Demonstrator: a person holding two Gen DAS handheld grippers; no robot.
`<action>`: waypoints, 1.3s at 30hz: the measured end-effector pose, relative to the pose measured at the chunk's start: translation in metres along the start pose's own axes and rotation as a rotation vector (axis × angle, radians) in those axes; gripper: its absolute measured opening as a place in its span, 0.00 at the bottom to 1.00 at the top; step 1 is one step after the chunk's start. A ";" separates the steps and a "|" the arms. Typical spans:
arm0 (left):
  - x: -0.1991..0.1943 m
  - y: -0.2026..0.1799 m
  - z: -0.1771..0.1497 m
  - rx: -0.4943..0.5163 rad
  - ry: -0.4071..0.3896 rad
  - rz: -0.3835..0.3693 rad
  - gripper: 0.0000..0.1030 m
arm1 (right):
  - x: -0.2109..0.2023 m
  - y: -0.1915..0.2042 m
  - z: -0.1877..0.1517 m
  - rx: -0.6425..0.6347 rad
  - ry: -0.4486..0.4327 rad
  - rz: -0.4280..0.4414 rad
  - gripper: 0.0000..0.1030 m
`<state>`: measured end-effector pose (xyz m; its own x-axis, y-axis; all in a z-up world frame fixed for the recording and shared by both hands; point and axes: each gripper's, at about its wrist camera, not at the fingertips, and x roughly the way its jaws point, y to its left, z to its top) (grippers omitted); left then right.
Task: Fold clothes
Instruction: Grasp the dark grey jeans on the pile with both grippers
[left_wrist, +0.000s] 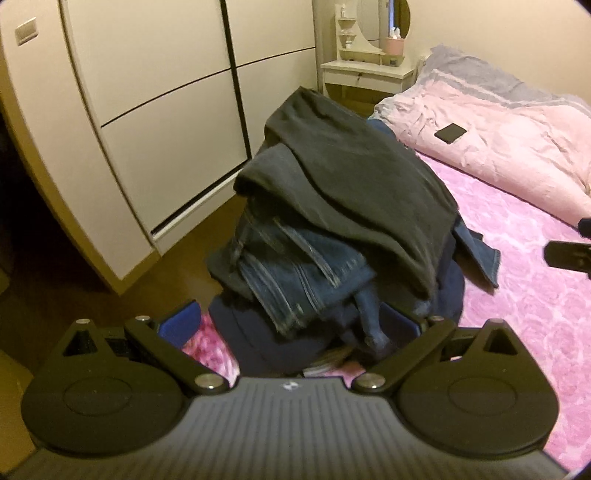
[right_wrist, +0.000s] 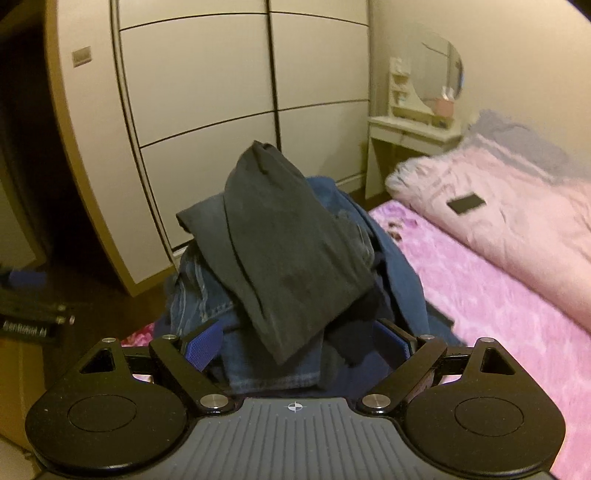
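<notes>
pink bed (left_wrist: 535, 295) | clothes pile (left_wrist: 332, 206) at its edge | left gripper (left_wrist: 295, 325), right gripper (right_wrist: 295, 343) both gaped wide around the pile, gripping nothing

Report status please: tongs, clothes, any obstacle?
Both tongs open, left, right. Clothes pile unfolded on bed edge. Grey garment on top. No obstacle.

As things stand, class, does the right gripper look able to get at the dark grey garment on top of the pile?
Probably yes. The right gripper is open and faces the pile, and the dark grey garment lies uppermost, its lower edge hanging between the fingers with nothing covering it.
</notes>
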<state>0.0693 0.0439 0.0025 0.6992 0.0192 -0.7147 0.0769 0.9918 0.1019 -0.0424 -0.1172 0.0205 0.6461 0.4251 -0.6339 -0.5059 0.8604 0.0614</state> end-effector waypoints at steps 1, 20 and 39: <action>0.010 0.005 0.007 0.011 -0.006 -0.004 0.98 | 0.009 0.001 0.008 -0.016 -0.004 0.001 0.88; 0.251 0.089 0.128 0.117 -0.034 -0.250 0.90 | 0.318 0.013 0.171 -0.354 0.111 0.023 0.88; 0.182 0.054 0.134 0.223 -0.223 -0.285 0.22 | 0.251 -0.033 0.182 -0.173 -0.082 0.063 0.07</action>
<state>0.2957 0.0844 -0.0294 0.7624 -0.3041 -0.5712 0.4245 0.9013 0.0867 0.2404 0.0128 -0.0007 0.6508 0.5039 -0.5679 -0.6327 0.7734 -0.0389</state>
